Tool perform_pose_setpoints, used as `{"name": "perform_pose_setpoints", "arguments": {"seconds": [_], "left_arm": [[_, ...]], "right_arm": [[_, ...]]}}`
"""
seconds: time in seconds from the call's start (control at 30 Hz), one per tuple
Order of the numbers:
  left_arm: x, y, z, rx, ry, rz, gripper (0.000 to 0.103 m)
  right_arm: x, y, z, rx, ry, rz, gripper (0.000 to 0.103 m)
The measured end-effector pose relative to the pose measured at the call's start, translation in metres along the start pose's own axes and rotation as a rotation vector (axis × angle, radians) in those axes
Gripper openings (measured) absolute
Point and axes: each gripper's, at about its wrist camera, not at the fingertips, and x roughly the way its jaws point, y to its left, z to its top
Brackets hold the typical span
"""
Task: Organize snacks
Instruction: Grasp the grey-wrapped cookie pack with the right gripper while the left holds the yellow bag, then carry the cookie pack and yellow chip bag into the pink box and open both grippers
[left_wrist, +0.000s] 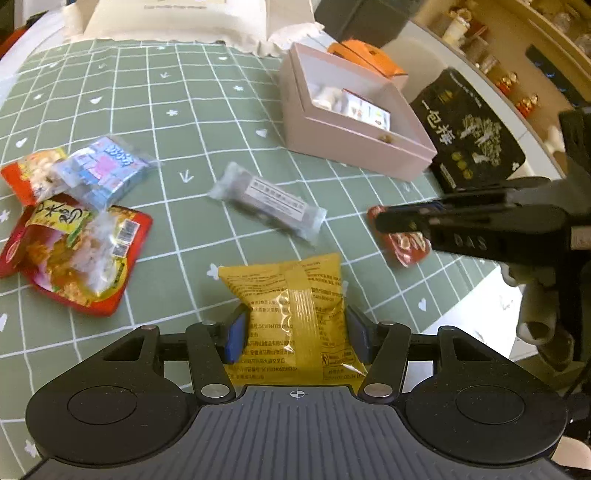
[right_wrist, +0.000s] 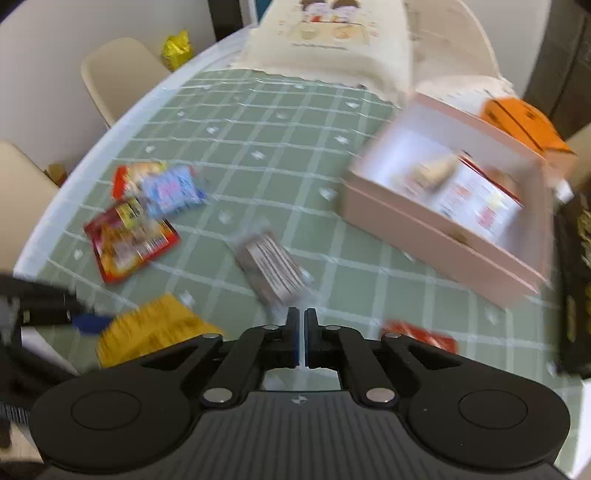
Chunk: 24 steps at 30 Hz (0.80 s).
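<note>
Where the pink box (left_wrist: 354, 147) sits, a black packet (left_wrist: 469, 136) adjoins

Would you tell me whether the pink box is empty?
Not empty: the open pink box already holds several white-wrapped snacks.

The left gripper (left_wrist: 295, 332) is clamping a yellow snack packet (left_wrist: 291, 314) between its blue pads (left_wrist: 236, 334) over the green checked bench (left_wrist: 166, 92). To its right the right gripper (left_wrist: 384, 221) is hovering, jaws together, over a small red packet (left_wrist: 406, 251). A clear-wrapped bar (left_wrist: 267, 201) is lying ahead, and a pink box (left_wrist: 351, 144) is sitting beyond with snacks inside.
</note>
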Motion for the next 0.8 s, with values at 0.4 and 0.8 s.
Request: {"name": "perform_pose_setpoints", "arguments": {"seconds": [0.4,0.8], "left_arm": [[-0.03,0.027,-0.008,-0.081,-0.029,0.143,0.061],[-0.008,-0.016,0.027,0.034,-0.038,-0.023,0.061]], "right_arm": [[0.085,0.034,0.033,-0.185,-0.008,0.006,0.055],[-0.01,-0.008,-0.024,0.045,-0.044,0.035,0.039]]}}
